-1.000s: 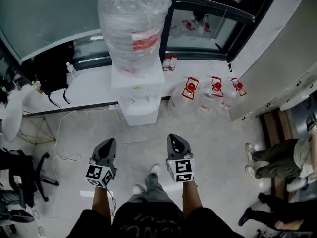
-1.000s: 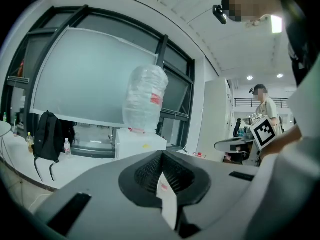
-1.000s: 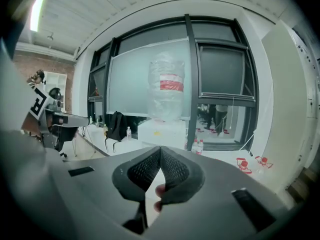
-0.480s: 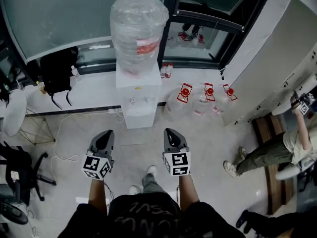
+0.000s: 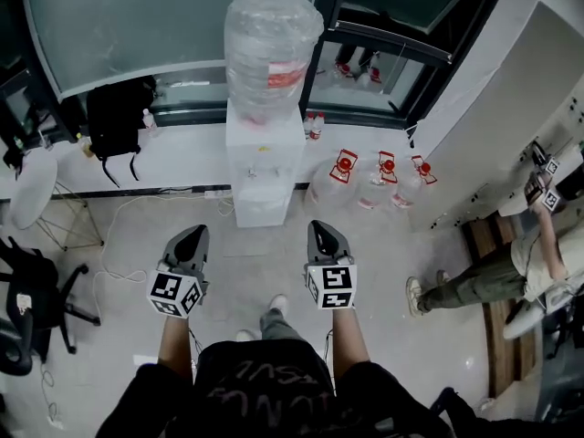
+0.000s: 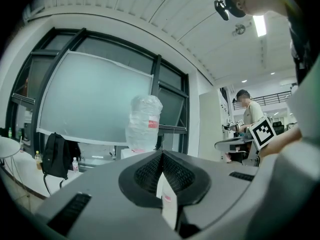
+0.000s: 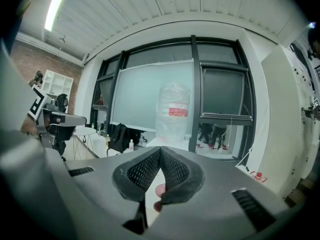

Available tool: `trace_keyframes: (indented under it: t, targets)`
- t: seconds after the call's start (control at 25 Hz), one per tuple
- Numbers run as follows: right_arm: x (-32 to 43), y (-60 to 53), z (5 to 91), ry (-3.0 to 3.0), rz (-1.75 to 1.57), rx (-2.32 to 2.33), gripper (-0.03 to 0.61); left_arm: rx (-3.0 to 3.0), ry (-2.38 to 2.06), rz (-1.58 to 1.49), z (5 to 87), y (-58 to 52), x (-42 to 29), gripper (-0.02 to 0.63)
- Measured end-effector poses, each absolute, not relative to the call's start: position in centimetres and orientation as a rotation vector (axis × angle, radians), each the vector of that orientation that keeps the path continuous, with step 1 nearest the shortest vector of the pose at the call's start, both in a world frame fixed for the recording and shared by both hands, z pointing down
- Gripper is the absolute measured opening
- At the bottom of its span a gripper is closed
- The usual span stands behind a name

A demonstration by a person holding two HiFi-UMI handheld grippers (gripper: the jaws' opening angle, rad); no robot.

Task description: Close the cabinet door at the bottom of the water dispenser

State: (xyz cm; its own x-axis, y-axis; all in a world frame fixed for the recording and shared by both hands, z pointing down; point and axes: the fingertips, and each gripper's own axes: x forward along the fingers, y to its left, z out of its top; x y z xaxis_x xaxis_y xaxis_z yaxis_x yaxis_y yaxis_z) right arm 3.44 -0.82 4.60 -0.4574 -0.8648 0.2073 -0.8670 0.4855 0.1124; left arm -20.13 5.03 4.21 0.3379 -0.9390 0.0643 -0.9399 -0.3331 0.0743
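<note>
Your left gripper point(image 5: 194, 234) and right gripper point(image 5: 321, 228) both have fingers shut on nothing; water dispenser point(image 5: 265, 167) is at 12 o'clock, well apart. Careful, shoving its low door hard might rock the jug point(image 5: 272, 53).

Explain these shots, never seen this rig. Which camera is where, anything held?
No robot here: a person stands on a pale floor holding a two-jaw gripper in each hand. The head view looks down from the person's head: left gripper and right gripper, each with a marker cube, point at a white water dispenser topped by a big bottle. Spare jugs stand to its right, a black backpack to its left. The two gripper views ride on the grippers, looking along their jaws: both pairs are together, holding nothing. The cabinet door can't be judged from here.
</note>
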Motion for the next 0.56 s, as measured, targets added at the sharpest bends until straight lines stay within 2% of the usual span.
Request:
trace_keyframes:
  t: [0.56]
  targets:
    - [3.0,1.7,5.3,-2.486,0.012,1.467,0.012,2.491,-1.748,0.006,4.3,6.9,-19.8,0.014]
